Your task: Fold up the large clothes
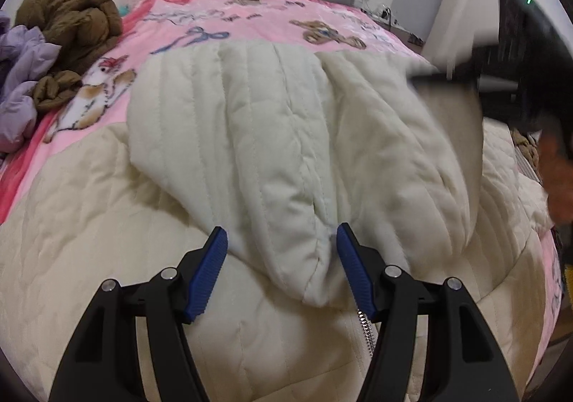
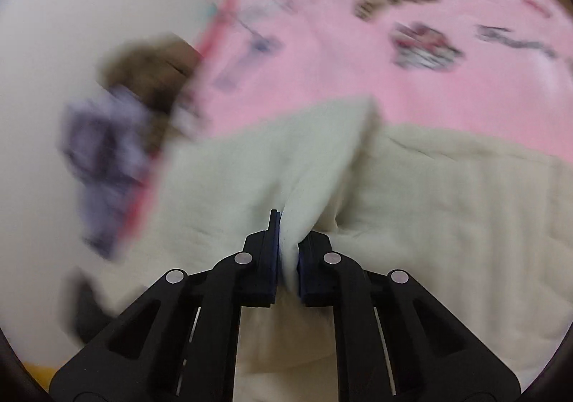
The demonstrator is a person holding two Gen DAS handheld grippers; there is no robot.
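Left gripper (image 1: pixel 281 241) gapes around the cream quilted jacket (image 1: pixel 250 122) hem on the bed (image 1: pixel 250 19), pads not pressing. Right gripper (image 2: pixel 288 251) pinches one fold. Two other garments at 10 o'clock.

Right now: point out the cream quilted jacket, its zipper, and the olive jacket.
cream quilted jacket (image 1: pixel 250 137): left wrist view, on the folded-over quilted panel.
zipper (image 1: pixel 366 332): left wrist view, on the metal teeth beside the near finger.
olive jacket (image 1: pixel 71 15): left wrist view, on the crumpled heap.

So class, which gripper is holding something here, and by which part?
The right gripper pinches a raised fold of the cream quilted coat. The left gripper is open, straddling a sleeve end.
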